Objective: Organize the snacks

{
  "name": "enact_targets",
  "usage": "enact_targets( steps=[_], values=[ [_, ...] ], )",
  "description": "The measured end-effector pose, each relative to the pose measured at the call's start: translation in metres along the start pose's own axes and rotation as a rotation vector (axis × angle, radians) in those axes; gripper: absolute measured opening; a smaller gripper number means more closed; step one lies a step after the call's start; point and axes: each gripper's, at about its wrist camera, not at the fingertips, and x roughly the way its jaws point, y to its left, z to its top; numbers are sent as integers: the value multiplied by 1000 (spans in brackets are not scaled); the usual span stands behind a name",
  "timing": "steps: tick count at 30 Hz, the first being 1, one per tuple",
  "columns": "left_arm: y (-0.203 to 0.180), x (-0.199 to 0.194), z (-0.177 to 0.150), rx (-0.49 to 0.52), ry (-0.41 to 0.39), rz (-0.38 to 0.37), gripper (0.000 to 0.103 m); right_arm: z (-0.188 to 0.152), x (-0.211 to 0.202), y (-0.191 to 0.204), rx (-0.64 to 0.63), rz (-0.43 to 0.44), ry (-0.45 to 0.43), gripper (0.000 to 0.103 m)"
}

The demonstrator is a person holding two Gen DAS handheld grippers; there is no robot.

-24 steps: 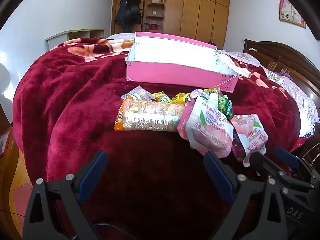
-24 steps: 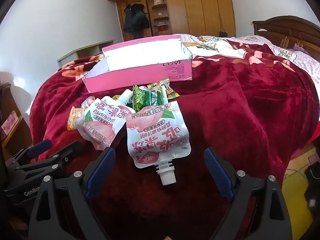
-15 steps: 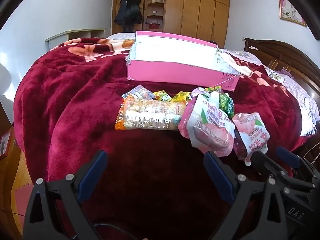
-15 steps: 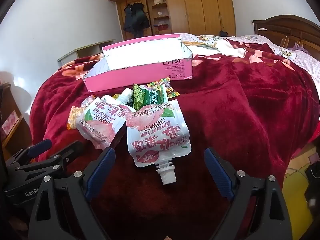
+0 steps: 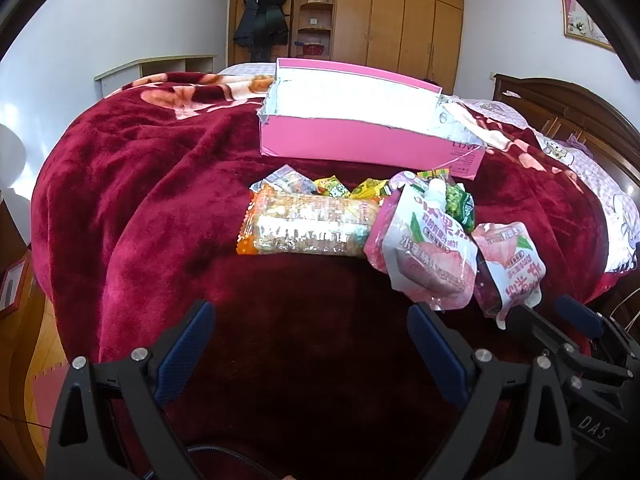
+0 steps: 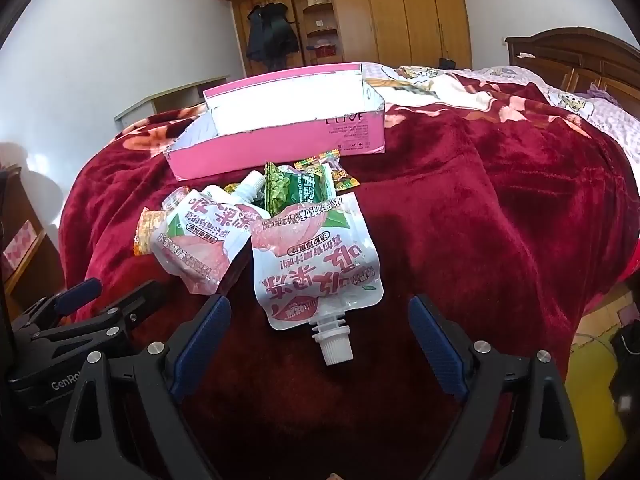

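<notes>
A pile of snacks lies on the red blanket (image 5: 160, 200) in front of an open pink box (image 5: 360, 140) (image 6: 280, 144). In it are a long orange cereal bar (image 5: 308, 226), two pink jelly pouches (image 5: 428, 248) (image 6: 316, 264) (image 6: 200, 240), a green packet (image 6: 298, 192) and small candies (image 5: 332, 186). My left gripper (image 5: 310, 332) hovers open just short of the cereal bar. The right gripper (image 6: 320, 328) stands open with the nearer pouch's white spout (image 6: 334, 344) between its fingers, untouched.
The bed's wooden headboard (image 6: 580, 56) is at the right, and wardrobes (image 5: 400, 20) line the far wall. A white shelf (image 5: 160, 68) stands beyond the bed on the left. The blanket drops off at the near edges.
Both grippers have crept slightly forward toward the snacks; the pile sits a little lower and nearer in each view. Nothing was picked up.
</notes>
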Motion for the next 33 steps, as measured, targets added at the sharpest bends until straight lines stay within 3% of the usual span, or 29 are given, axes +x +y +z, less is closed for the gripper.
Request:
enact_targets(
  steps=[33],
  values=[
    [-3,-1,-2,7,2,1,99,-2,1,0,4,-1,8,92]
  ],
)
